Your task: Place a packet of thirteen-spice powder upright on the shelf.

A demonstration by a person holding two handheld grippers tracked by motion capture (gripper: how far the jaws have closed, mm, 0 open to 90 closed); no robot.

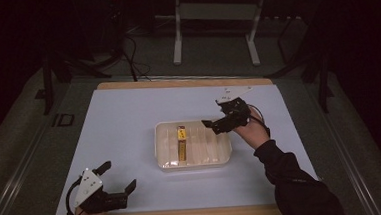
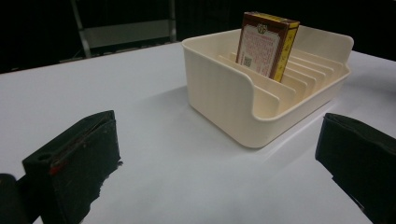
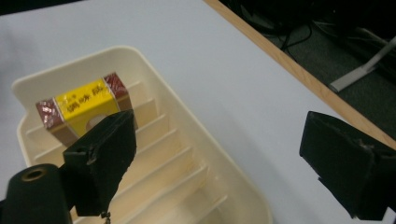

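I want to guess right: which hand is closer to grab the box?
The right. Its open tongs hover over the tray near the box; the left tongs sit far off at the table's near edge.

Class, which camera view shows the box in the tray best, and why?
The left gripper view: the box stands upright in the tray, its printed red face and yellow edge sharp and unblocked. The right gripper view shows mainly its yellow top, partly behind a jaw. The high view shows it small, from above.

Dark room; grey floor [image 1: 215, 56]; white stand [image 1: 212, 11] behind table [image 1: 129, 116].
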